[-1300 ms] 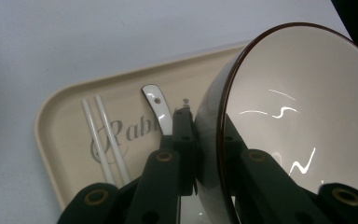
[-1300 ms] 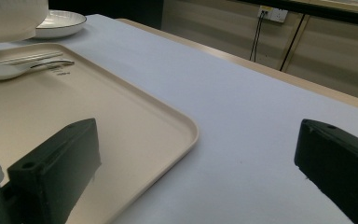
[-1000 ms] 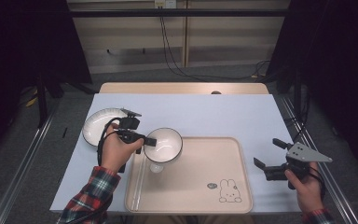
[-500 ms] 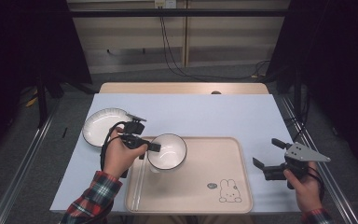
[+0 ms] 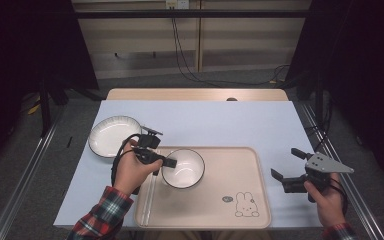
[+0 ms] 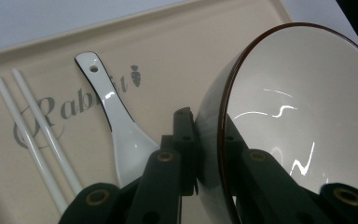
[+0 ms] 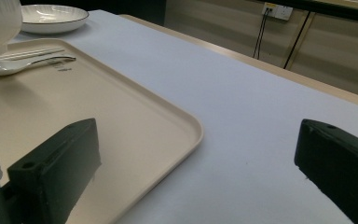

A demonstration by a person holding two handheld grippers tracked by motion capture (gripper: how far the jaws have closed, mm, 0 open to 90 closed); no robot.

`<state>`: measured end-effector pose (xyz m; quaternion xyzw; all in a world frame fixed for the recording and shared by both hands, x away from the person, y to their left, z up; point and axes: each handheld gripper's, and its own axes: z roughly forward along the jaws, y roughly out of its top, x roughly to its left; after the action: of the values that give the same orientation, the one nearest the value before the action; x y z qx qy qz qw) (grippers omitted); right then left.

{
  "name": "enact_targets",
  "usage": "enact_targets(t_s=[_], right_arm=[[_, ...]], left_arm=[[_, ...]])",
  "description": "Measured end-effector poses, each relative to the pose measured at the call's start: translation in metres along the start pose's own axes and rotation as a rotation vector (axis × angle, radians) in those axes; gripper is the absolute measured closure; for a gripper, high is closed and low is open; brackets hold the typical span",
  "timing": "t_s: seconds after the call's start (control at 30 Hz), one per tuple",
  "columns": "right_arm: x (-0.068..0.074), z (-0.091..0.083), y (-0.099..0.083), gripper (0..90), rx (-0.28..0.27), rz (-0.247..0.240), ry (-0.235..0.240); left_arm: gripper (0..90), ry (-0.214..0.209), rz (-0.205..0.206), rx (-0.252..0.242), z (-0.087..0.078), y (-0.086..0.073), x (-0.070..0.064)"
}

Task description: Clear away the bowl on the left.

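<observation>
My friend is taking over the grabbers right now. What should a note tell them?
Left gripper: shut on the rim of the white bowl, one jaw inside, one outside. The bowl is over the beige tray, tilted; whether it touches is unclear.
Right gripper: open, empty, over the table right of the tray.
On the tray: white spoon and white chopsticks, by the left edge.
White plate: on the table, left of the tray.
Done: bowl brought over the tray.
Left: probably set the bowl flat, let go; perhaps the plate next.

spoon [image 6: 121,135] and chopsticks [image 6: 37,140] crowd tray [image 5: 230,220] left, right half bare
</observation>
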<state>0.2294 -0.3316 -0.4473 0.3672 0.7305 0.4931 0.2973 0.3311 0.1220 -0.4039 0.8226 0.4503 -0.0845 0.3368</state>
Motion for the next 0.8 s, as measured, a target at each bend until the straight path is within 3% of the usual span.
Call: enact_targets(t_s=[0.03, 0.17, 0.43, 0.8], right_arm=[[0.0, 0.0, 0.0, 0.0, 0.0, 0.0, 0.001], [0.0, 0.0, 0.0, 0.0, -0.002, -0.004, -0.003], [0.0, 0.0, 0.0, 0.0, -0.004, -0.005, 0.001], [0.001, 0.0, 0.0, 0.0, -0.001, -0.002, 0.0]], left_arm=[[82.7, 0.002, 0.02, 0.013, 0.0, -0.001, 0.0], [82.7, -0.007, 0.013, 0.016, 0.002, -0.005, -0.003], [82.7, -0.022, 0.047, 0.04, 0.002, -0.01, -0.008], [82.7, -0.02, 0.042, 0.05, 0.006, -0.021, -0.012]])
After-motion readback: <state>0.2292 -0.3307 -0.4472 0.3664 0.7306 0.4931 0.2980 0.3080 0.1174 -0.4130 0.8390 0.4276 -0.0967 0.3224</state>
